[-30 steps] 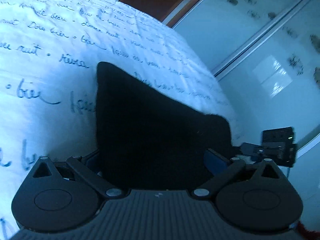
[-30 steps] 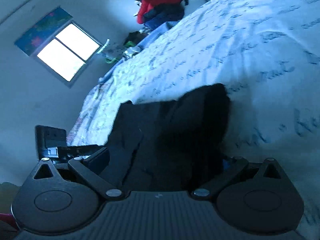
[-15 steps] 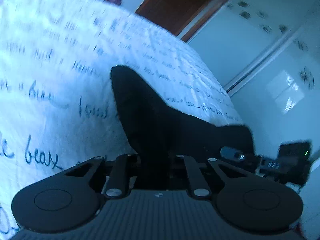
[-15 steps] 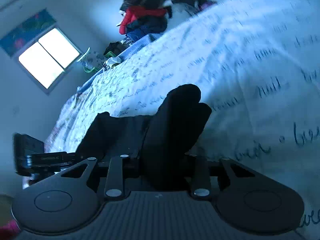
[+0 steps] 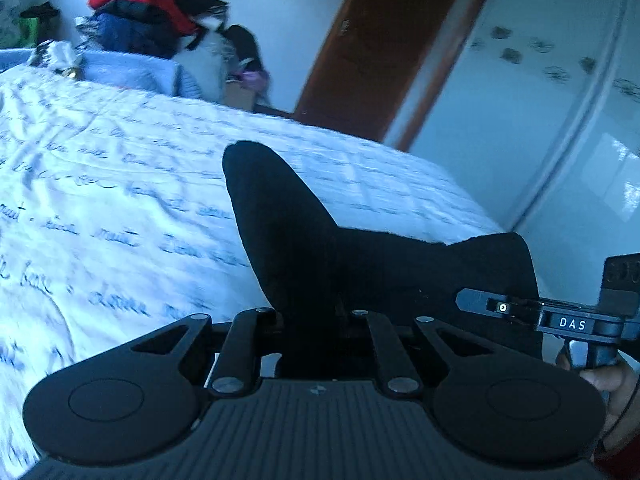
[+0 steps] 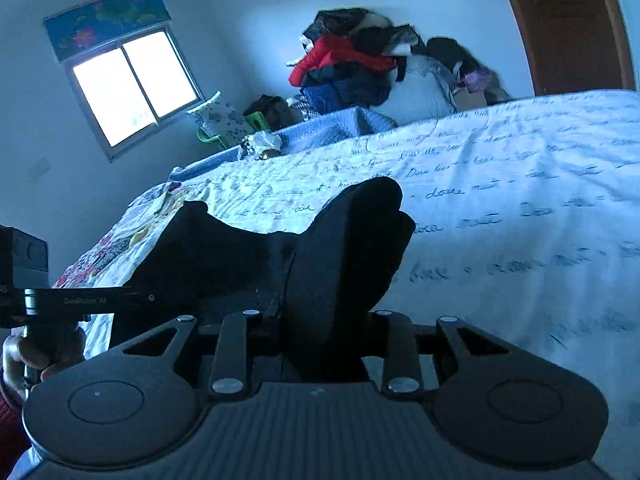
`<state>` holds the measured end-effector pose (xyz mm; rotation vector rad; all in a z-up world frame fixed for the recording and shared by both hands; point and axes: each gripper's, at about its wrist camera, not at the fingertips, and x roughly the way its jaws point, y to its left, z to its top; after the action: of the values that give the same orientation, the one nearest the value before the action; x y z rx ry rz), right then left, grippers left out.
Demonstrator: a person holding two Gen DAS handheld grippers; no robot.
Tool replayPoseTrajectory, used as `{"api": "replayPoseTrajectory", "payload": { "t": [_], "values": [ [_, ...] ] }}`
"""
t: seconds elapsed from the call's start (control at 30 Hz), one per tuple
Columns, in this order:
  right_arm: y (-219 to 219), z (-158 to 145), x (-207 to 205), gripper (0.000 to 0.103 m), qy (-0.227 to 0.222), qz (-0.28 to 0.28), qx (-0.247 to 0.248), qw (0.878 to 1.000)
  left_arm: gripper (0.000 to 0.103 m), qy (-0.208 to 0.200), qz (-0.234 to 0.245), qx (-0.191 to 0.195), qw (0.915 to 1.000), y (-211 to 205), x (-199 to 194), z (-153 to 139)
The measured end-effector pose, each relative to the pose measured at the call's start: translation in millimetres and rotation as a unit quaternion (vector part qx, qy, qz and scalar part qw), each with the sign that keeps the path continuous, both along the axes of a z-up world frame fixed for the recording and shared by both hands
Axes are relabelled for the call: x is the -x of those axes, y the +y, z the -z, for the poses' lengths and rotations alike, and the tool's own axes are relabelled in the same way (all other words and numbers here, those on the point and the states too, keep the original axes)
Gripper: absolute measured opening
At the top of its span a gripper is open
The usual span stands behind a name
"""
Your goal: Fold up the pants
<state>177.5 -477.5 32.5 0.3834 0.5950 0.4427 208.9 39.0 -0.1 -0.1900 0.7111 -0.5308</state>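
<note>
Both grippers are clamped on the pants: left gripper and right gripper, held side by side above the bed.

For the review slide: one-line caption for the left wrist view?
Left gripper shut on a bunched corner of black pants, lifted above the script-printed bedspread.

Black pants, one edge lifted off white script-printed bedspread, bunched, corners peaking upward.

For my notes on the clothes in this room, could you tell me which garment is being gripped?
The black pants on the bed, pinched by both grippers; the red jacket lies untouched on the far clothes pile.
</note>
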Motion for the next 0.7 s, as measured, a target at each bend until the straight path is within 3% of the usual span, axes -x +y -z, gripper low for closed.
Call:
{"api": "replayPoseTrajectory", "payload": {
  "t": [0.13,0.17,0.2,0.37,0.4,0.47,0.53,0.63,0.7],
  "values": [
    [9.5,25.7,-37.2,0.034,0.039,0.008,0.005,0.999,0.021,0.054,-0.024,-0.003,0.9982,9.9,-30.2,28.4],
    [9.9,32.8,-42.4,0.044,0.051,0.015,0.010,0.999,0.023,0.059,-0.029,-0.004,0.9978,11.6,-34.2,33.3],
    [8.9,40.1,-46.4,0.055,0.065,0.025,0.014,0.997,0.029,0.063,-0.032,-0.003,0.9975,13.8,-35.4,37.5],
    [-18.4,47.8,-29.7,0.061,0.083,0.051,-0.034,0.995,0.077,0.045,-0.078,-0.019,0.9957,29.4,-17.9,30.1],
    [-24.0,43.6,-20.3,0.061,0.081,0.073,-0.032,0.994,0.081,0.038,-0.087,-0.029,0.9950,31.6,-12.9,25.8],
    [-25.5,33.5,2.3,0.062,0.061,0.129,0.004,0.990,0.083,0.027,-0.101,-0.023,0.9943,39.5,2.7,14.9],
    [-17.6,21.4,21.4,0.063,0.037,0.153,0.048,0.986,0.085,0.024,-0.099,0.015,0.9947,47.0,14.6,6.4],
    [-3.8,12.8,46.9,0.063,-0.002,0.100,0.035,0.994,0.085,0.026,-0.078,0.054,0.9952,41.1,40.9,4.9],
    [10.5,15.5,53.0,0.061,-0.010,0.045,0.034,0.998,0.085,0.029,-0.055,0.019,0.9979,19.9,46.0,10.6]
  ]
}}
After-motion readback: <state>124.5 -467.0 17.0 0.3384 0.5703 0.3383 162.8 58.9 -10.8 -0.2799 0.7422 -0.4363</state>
